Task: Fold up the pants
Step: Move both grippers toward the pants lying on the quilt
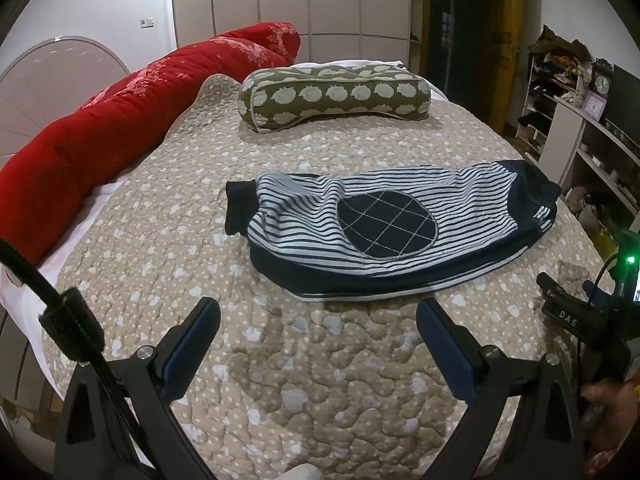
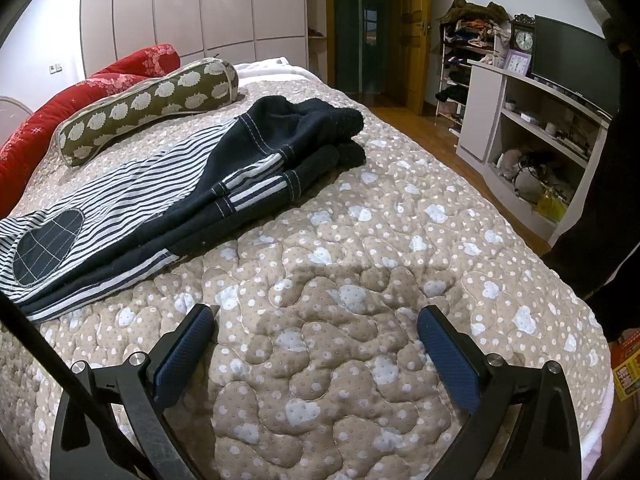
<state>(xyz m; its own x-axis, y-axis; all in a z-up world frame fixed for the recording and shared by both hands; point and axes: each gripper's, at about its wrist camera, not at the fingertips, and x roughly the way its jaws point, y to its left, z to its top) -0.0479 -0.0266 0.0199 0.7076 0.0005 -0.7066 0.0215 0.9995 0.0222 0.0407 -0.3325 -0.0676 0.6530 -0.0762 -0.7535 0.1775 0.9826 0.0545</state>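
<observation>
Quilted bed (image 1: 200,240); striped pants (image 1: 384,232) folded; both tools spread, empty.

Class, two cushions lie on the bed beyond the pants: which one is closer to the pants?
The olive pillow with pale sheep shapes lies just behind the striped pants. The red bolster runs along the headboard edge, farther away.

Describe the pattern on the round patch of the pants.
The patch is dark navy with a pale stitched grid, set among navy-and-white stripes; the left wrist view shows it best.
</observation>
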